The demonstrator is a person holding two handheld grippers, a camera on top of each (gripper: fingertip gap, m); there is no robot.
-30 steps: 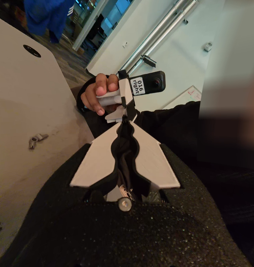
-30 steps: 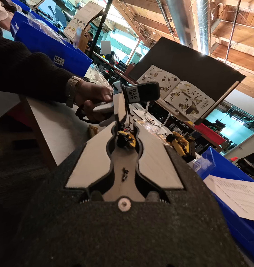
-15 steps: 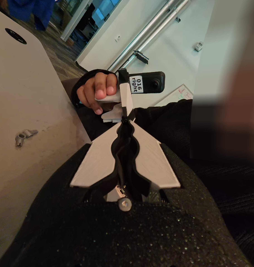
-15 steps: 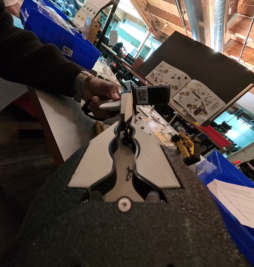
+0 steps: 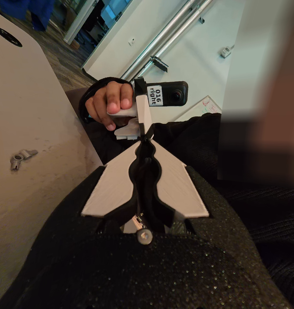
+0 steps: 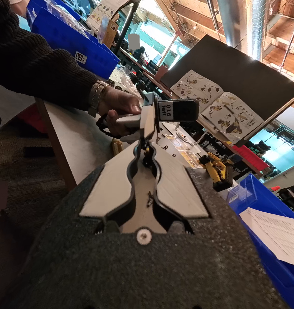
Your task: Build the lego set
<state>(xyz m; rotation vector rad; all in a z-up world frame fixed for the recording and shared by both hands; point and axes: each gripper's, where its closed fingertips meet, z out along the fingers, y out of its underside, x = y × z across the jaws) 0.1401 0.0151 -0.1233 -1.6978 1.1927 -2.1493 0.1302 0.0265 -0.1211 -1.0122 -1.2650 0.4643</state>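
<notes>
A small black and yellow toy-brick piece (image 6: 146, 151) sits pinched at the tips of the right gripper (image 6: 145, 143), whose fingers are drawn narrow around it. The left gripper (image 5: 144, 138) meets it tip to tip above the table (image 6: 79, 135) edge, its fingers nearly together on something dark that cannot be made out. A grey connector (image 5: 20, 158) lies apart on the tabletop. A yellow brick vehicle (image 6: 214, 170), an open instruction booklet (image 6: 214, 103) and blue bins (image 6: 260, 200) stand nearby.

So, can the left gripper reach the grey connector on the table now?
Probably yes: the grey connector lies alone on the table, off to the side of the left gripper, but its fingers are shut.
</notes>
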